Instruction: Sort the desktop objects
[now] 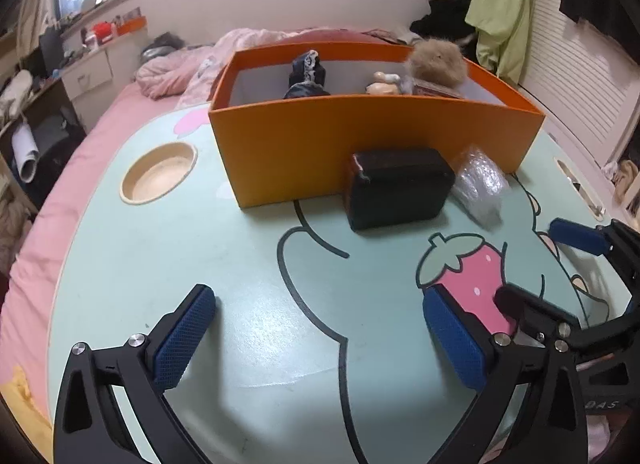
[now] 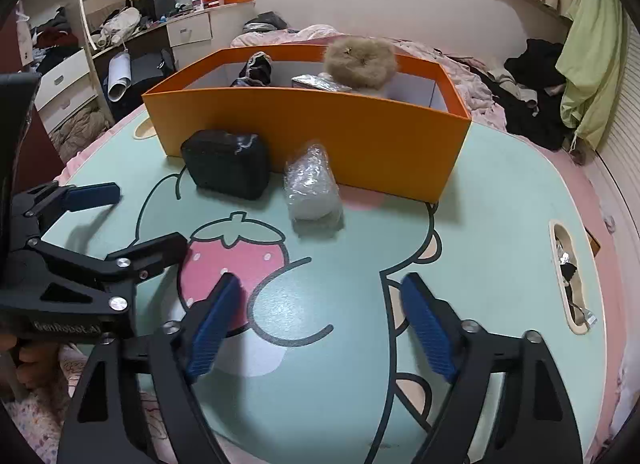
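An orange box (image 1: pixel 360 143) (image 2: pixel 320 131) stands at the far side of the mint-green desk (image 1: pixel 160 264) (image 2: pixel 500 223). Inside it are a tan furry ball (image 1: pixel 438 59) (image 2: pixel 360 55), a dark lace-trimmed cloth item (image 1: pixel 306 73) (image 2: pixel 256 67) and a small pale figurine (image 1: pixel 384 81). A black case (image 1: pixel 400 187) (image 2: pixel 228 169) and a bubble-wrap bundle (image 1: pixel 480 183) (image 2: pixel 312 187) lie against the box's front wall. My left gripper (image 1: pixel 320 338) (image 2: pixel 128 221) is open and empty, short of the case. My right gripper (image 2: pixel 320 328) (image 1: pixel 548 268) is open and empty, short of the bundle.
The desk has a round cup recess (image 1: pixel 160 173) at the left and a slot (image 2: pixel 570 276) at the right edge. It rests on a pink bed (image 1: pixel 80 167). A crumpled quilt (image 1: pixel 180 67) and dark clothes (image 2: pixel 532 95) lie behind the box.
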`<act>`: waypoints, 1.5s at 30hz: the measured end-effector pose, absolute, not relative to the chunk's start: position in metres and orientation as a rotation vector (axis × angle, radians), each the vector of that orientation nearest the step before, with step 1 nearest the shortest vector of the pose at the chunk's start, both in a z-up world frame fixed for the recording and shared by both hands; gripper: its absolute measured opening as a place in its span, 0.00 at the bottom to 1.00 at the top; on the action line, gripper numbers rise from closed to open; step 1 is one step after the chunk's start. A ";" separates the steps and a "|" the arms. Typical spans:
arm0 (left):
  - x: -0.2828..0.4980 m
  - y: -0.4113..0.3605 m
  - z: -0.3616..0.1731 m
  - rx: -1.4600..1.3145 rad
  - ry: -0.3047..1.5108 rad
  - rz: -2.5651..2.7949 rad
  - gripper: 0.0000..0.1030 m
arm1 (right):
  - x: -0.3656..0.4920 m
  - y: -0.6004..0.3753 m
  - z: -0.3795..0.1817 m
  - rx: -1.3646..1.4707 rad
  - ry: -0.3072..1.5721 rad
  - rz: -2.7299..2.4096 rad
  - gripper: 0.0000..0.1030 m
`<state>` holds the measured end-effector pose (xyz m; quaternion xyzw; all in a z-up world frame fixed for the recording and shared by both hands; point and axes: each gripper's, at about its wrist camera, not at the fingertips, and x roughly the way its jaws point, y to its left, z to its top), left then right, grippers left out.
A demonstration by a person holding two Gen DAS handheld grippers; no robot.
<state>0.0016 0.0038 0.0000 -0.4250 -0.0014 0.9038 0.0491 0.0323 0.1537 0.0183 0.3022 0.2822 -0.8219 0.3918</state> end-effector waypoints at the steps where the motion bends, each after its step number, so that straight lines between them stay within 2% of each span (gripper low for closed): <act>1: 0.002 0.004 0.000 -1.291 -0.003 2.756 1.00 | 0.032 0.154 0.017 0.773 0.716 -2.088 0.93; 12: 0.001 0.005 0.000 -1.286 -0.003 2.758 1.00 | 0.034 0.151 0.018 0.765 0.731 -2.064 0.99; 45: 0.001 0.005 0.000 -1.287 -0.004 2.762 1.00 | 0.035 0.150 0.018 0.766 0.734 -2.060 0.99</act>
